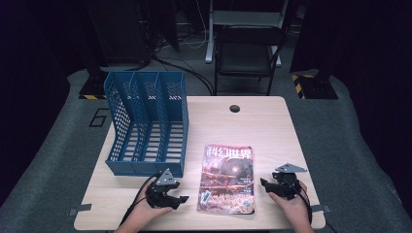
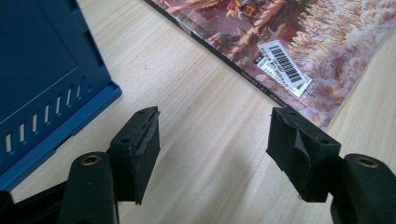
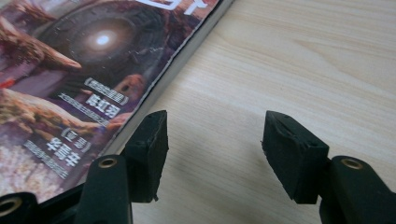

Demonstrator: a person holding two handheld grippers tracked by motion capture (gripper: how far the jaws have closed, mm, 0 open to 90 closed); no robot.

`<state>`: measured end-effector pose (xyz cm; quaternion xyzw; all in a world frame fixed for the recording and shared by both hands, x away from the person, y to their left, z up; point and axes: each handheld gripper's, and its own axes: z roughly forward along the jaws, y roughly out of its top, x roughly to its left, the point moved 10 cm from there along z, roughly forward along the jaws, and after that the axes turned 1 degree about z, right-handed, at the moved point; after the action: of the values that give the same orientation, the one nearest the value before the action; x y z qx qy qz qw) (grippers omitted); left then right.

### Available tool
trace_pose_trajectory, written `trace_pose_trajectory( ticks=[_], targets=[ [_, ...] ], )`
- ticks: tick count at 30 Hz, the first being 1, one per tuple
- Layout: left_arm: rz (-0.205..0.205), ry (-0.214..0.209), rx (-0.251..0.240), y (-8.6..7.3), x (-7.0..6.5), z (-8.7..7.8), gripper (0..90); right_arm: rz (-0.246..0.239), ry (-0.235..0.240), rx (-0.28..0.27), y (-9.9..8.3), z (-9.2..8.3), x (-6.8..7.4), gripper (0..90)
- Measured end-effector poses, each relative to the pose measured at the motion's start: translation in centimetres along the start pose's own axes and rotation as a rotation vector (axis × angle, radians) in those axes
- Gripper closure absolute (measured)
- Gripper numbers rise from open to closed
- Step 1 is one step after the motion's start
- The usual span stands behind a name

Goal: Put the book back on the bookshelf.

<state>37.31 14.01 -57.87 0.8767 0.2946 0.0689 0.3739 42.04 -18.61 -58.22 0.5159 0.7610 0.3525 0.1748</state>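
Grippers (image 1: 184,198) (image 1: 263,183) flanking magazine (image 1: 227,178) edges

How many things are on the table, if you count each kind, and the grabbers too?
Blue file rack: 1
Magazine: 1
Grippers: 2, the left gripper and the right gripper, both with jaws apart over bare wood
Total: 4

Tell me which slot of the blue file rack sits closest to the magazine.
The rightmost slot of the blue file rack: its outer wall faces the magazine, while the other two slots lie farther left.
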Motion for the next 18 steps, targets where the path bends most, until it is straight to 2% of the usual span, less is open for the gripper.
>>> trace_pose_trajectory(
  ticks=[1, 2, 4, 6, 8, 9, 11, 16, 18],
  targets=[
    [-0.002, 0.004, -0.003, 0.1, -0.1, 0.1, 34.5, -0.002, 0.004, -0.004, 0.1, -0.1, 0.1, 40.7],
    [-0.011, -0.001, -0.005, 0.2, -0.3, 0.1, 34.7, 0.026, 0.010, -0.007, 0.2, -0.2, 0.5, 41.1],
    [-0.019, -0.006, 0.000, 0.4, -0.5, 0.1, 35.0, 0.012, 0.003, -0.010, 0.3, -0.2, 0.6, 42.5],
    [-0.033, -0.012, -0.009, 0.7, -0.8, 0.2, 36.5, 0.031, 0.005, -0.003, 0.3, -0.2, 0.9, 43.4],
    [-0.032, -0.027, -0.011, 1.2, -1.2, 0.2, 37.9, 0.029, -0.010, 0.000, 0.3, -0.1, 1.1, 45.1],
    [-0.028, -0.022, -0.020, 1.4, -1.3, 0.3, 37.9, 0.020, -0.014, 0.001, 0.4, 0.0, 1.2, 45.8],
    [-0.019, -0.033, -0.014, 1.7, -1.5, 0.3, 38.7, 0.022, 0.000, -0.002, 0.5, 0.0, 1.8, 46.5],
    [-0.054, -0.031, -0.018, 2.4, -1.9, 1.3, 37.7, 0.035, 0.045, -0.028, 1.0, 0.1, 2.8, 46.2],
    [-0.077, -0.041, -0.027, 2.8, -2.1, 1.9, 36.6, 0.060, 0.066, -0.031, 1.0, 0.2, 3.2, 45.8]
  ],
)
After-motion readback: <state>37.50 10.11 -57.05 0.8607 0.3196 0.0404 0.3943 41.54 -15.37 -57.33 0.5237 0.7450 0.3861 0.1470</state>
